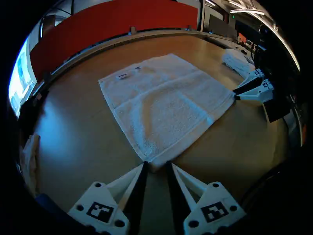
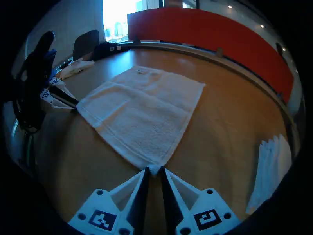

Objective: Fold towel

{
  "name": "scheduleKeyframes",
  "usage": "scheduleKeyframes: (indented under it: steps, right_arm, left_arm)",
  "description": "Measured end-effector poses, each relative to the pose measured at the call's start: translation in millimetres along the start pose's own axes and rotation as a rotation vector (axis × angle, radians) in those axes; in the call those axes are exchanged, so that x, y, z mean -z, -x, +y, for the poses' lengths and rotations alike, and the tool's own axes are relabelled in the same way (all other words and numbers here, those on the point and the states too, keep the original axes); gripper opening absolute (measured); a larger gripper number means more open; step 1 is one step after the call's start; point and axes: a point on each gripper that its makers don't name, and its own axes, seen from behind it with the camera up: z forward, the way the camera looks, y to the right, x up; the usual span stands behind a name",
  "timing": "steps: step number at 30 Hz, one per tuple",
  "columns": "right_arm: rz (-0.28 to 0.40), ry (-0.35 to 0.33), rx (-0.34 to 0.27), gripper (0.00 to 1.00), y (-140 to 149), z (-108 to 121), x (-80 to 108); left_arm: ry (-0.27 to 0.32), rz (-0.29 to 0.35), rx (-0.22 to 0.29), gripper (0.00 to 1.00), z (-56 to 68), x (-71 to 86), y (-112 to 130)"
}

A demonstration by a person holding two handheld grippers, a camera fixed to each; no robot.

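A white towel (image 1: 164, 102) lies spread flat on the wooden table (image 1: 78, 129), a small label near its far edge. At the bottom of the left gripper view, my left gripper (image 1: 157, 166) is shut on the towel's near corner. The right gripper (image 1: 236, 96) pinches the adjacent corner at the right. In the right gripper view the same towel (image 2: 144, 113) stretches away from my right gripper (image 2: 155, 170), whose fingers are shut on its near corner. At the left, the left gripper (image 2: 76, 104) holds its corner, a gloved hand behind it.
A stack of folded white towels (image 1: 238, 62) (image 2: 274, 168) sits on the table beside the right gripper. More cloths (image 2: 74, 67) lie near the table's far left. A red partition (image 2: 219, 35) runs along the table's far edge, with dark chairs (image 2: 86, 43) at one end.
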Motion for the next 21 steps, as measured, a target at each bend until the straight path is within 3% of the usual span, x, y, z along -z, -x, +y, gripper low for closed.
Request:
scheduleKeyframes:
  steps: [7,21]
  right_arm:
    - [-0.003,-0.004,0.003,0.17,0.6,-2.4,-0.2]
    - [0.021,-0.015,-0.017,0.14,-9.4,-7.0,4.1]
  left_arm:
    - [-0.023,-0.004,0.026,0.13,-4.8,0.4,0.9]
    - [-0.022,0.015,0.062,0.12,-7.1,7.6,-6.1]
